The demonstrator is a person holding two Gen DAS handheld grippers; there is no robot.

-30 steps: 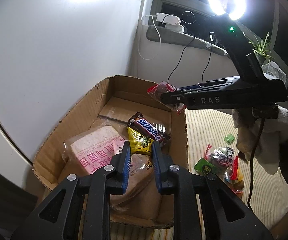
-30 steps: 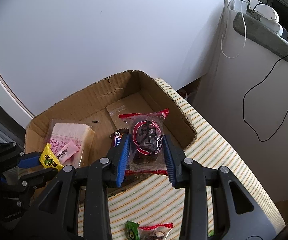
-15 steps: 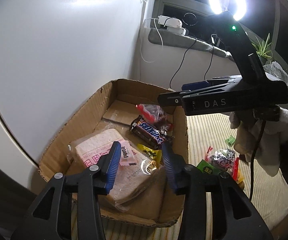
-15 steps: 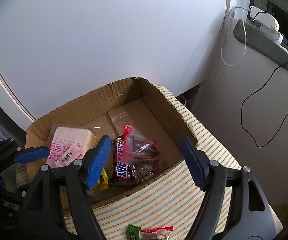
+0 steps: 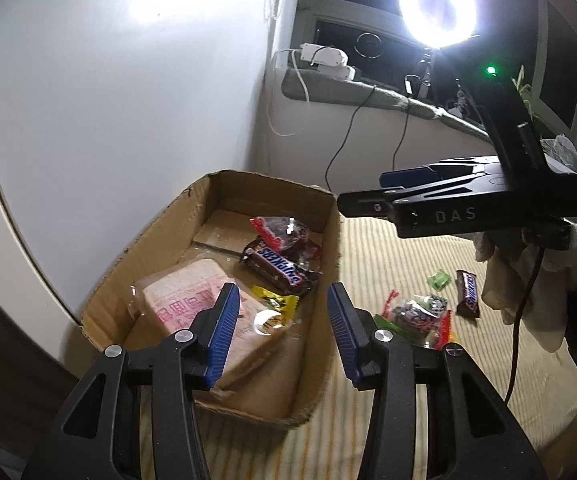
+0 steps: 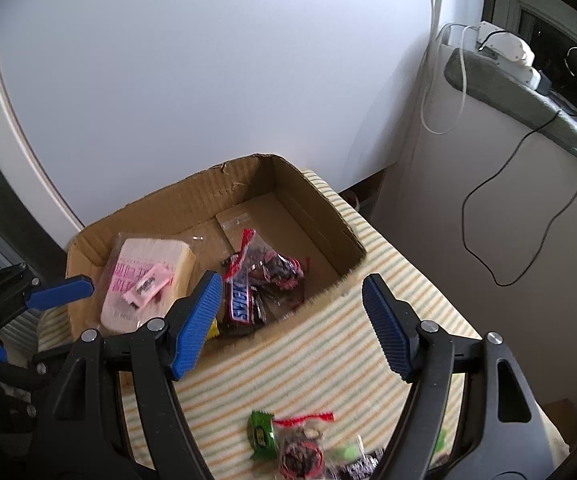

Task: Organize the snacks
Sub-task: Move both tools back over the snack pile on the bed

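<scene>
- My left gripper (image 5: 278, 334) is spread and empty above the near end of the box (image 5: 330, 264); its jaws have just been opening, and nothing sits between them.
- My right gripper (image 6: 294, 322) is spread wide and empty too, over the box's near wall and the striped cloth (image 6: 328, 344); those jaws also opened just now.
- In the box lie a Snickers bar (image 5: 278, 266), a clear red-edged candy bag (image 5: 284, 234) partly over it, a yellow packet (image 5: 274, 300) and a large wrapped block (image 5: 192, 300) with a pink sachet (image 6: 148, 286) on top.
- The Snickers' long axis runs diagonally in the left view, one end toward the far wall, the other toward my left gripper.
- More snacks wait on the cloth: a second Snickers (image 5: 468, 294), a green candy (image 5: 438, 280) and a mixed bag (image 5: 418, 312), all near one another.
- I judge these light, crinkly and slippery; the bar is fairly stiff, the bags soft.
- I would pinch the second Snickers across its short width at mid-length, and a bag by its bulk, not its thin sealed edge.
</scene>
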